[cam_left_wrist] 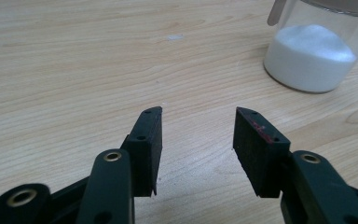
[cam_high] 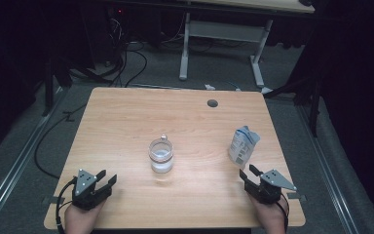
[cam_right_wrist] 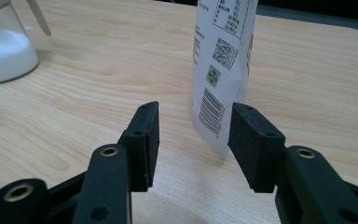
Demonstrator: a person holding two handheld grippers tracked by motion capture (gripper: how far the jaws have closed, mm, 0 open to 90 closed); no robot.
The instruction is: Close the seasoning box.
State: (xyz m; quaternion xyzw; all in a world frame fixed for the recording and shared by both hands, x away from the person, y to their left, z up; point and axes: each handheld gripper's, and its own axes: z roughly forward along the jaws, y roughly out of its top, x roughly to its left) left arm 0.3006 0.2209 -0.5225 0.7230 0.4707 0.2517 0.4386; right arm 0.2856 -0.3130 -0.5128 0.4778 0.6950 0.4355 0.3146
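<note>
Up close, pouch (cam_right_wrist: pixel 221 70) barcode, perhaps unreadable overhead.

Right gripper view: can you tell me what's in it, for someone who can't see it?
A standing white pouch printed with barcodes sits just beyond the open right gripper, near its right-hand jaw. A clear jar of white powder stands at far left on the wooden table.

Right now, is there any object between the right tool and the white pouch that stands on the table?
Nothing visible stands in the way. The right tool is open, and bare table lies between it and the white pouch, which stands upright just ahead of its jaws. The glass jar with white powder stands off to the side, near the table's middle.
</note>
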